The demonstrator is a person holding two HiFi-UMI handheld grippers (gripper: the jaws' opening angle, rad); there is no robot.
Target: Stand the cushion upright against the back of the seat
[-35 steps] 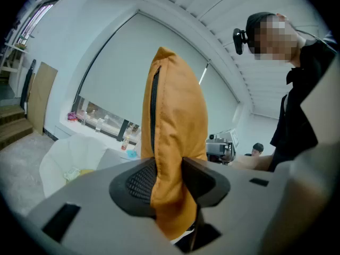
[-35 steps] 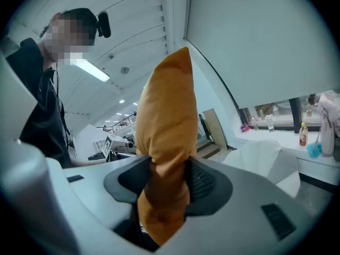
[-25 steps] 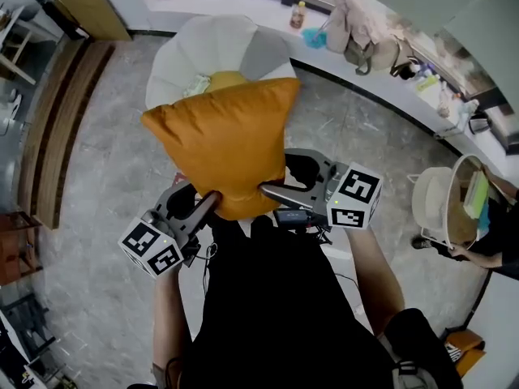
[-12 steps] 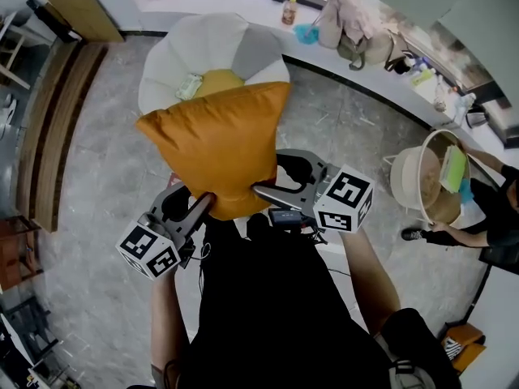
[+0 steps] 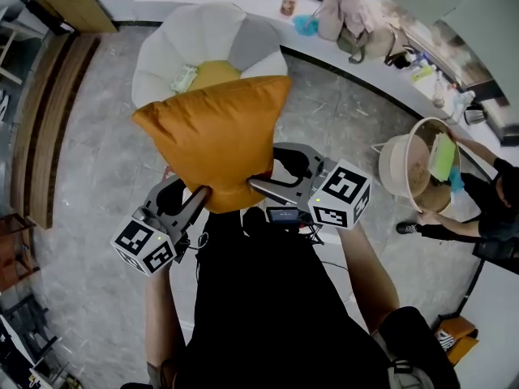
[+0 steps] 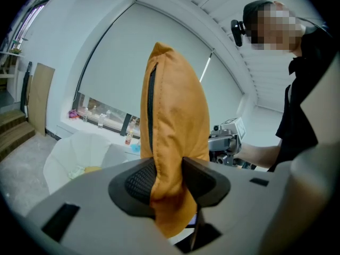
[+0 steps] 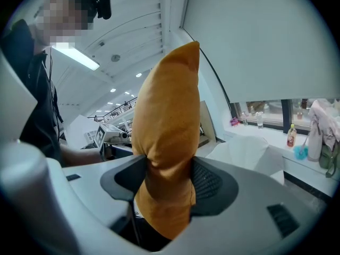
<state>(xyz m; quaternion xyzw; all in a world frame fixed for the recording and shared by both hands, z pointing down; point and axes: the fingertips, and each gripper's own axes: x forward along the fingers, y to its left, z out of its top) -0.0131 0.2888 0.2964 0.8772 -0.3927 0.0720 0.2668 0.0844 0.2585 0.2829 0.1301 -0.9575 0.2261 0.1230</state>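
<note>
An orange cushion (image 5: 212,140) hangs in the air in front of me, held by its near edge. My left gripper (image 5: 203,194) is shut on its lower left corner (image 6: 169,195), where a zip runs up the edge. My right gripper (image 5: 256,185) is shut on the lower right corner (image 7: 164,195). Both jaw pairs pinch the fabric between their black pads (image 6: 139,182). Beyond the cushion stands a white shell-shaped armchair (image 5: 162,47) with a yellow seat pad (image 5: 212,73) and a small greenish item (image 5: 183,79) on it.
A long white counter (image 5: 373,63) curves along the back right with bottles, bags and clutter on it. A person at the right holds a round basket (image 5: 409,168). Wooden steps (image 5: 40,112) run along the left. Grey stone floor (image 5: 105,217) lies around the chair.
The cushion and both grippers have shifted slightly left and down in the head view, the chair now sits higher in it, and the person with the basket has moved nearer. The grips are unchanged.
</note>
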